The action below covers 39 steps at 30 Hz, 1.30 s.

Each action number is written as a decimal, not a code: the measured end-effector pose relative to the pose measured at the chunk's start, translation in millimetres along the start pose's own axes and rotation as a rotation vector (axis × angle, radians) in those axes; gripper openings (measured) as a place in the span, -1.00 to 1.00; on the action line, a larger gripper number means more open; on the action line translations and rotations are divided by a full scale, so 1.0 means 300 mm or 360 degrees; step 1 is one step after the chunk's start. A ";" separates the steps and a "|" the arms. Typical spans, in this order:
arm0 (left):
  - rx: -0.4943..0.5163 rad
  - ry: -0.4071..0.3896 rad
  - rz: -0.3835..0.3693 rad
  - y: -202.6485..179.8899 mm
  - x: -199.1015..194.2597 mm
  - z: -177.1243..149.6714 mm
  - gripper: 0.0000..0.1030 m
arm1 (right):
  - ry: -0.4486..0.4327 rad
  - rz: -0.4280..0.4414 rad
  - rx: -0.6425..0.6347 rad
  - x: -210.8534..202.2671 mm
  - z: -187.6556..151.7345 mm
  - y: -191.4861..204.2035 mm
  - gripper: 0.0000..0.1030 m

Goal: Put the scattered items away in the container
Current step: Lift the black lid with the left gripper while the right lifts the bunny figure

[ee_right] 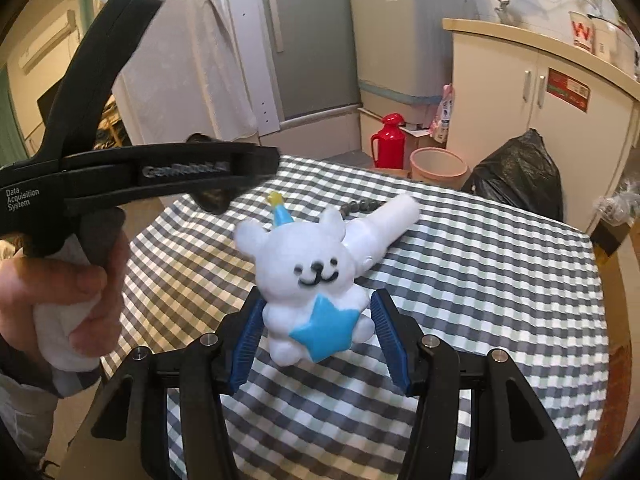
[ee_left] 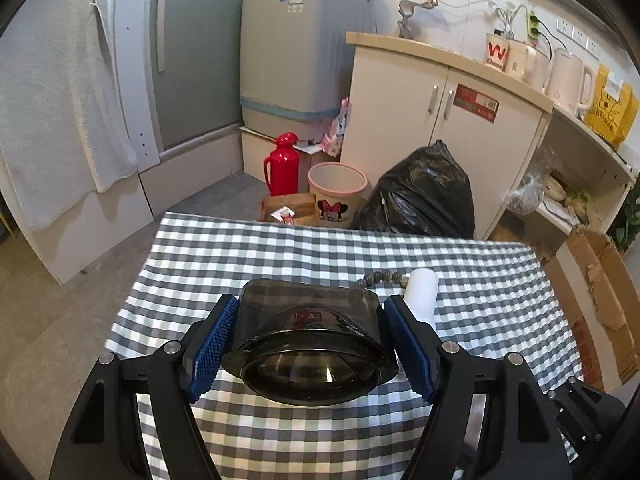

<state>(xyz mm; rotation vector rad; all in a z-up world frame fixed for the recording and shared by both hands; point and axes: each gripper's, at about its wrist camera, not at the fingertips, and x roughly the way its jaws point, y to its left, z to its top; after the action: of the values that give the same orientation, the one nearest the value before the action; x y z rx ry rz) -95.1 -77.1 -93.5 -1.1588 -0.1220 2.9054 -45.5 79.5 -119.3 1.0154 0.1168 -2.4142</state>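
A: Two views, left wrist first. Left tool [ee_left: 308,344] spread wide, blue pads either side of the dark smoked container [ee_left: 308,344]. Its mouth faces back toward the camera, long axis running away toward the far edge of the tabletop [ee_left: 280,240]. Left pad looks touching the wall; right pad shows a sliver of gap. I judge a loose bracket, not a clamp.

B: Anything else out there?

A: White tube [ee_left: 420,292] and bead string [ee_left: 384,276] just beyond the container's right far corner, toward the far right of the tabletop.

B: Right wrist?

A: Right tool [ee_right: 318,344] parted, white bear figurine [ee_right: 308,276] between the pads, face to camera, blue star low. Left pad close or touching; right pad apart. Lifted or resting, cannot tell.

B: Container from there?

A: Up and left, under the left handle, mostly hidden. Judgement: bear travels left-forward to reach the mouth.
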 end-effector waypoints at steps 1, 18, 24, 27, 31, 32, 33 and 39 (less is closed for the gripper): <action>-0.0001 -0.0010 0.0003 -0.001 -0.013 0.003 0.48 | -0.0007 -0.0007 0.0007 -0.011 -0.001 -0.005 0.04; 0.0025 -0.0094 0.0011 -0.056 -0.145 0.007 0.48 | 0.0071 -0.0087 0.0100 -0.043 -0.088 -0.095 -0.78; 0.0025 -0.0068 0.0016 -0.055 -0.127 -0.006 0.48 | 0.0058 -0.0177 0.0119 -0.042 -0.118 -0.098 0.67; 0.0026 -0.0063 0.0016 -0.056 -0.124 -0.013 0.48 | 0.0099 -0.0250 0.0100 -0.015 -0.140 -0.099 0.67; 0.0026 -0.0052 0.0020 -0.057 -0.116 -0.019 0.48 | 0.0125 -0.0298 0.0136 0.018 -0.156 -0.145 0.67; 0.0028 -0.0049 0.0022 -0.059 -0.112 -0.020 0.48 | 0.0110 -0.0309 0.0156 0.022 -0.157 -0.162 0.58; 0.0031 -0.0045 0.0022 -0.061 -0.109 -0.021 0.48 | 0.0104 -0.0309 0.0169 0.025 -0.152 -0.178 0.44; 0.0051 -0.0029 0.0023 -0.087 -0.091 -0.023 0.48 | 0.0130 -0.0279 0.0201 0.016 -0.153 -0.235 -0.06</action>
<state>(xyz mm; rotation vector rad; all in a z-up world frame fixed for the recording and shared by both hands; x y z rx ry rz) -71.0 -51.5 -77.9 -1.1333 -0.0678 2.9194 -53.3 150.6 -163.6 1.2064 0.0858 -2.5649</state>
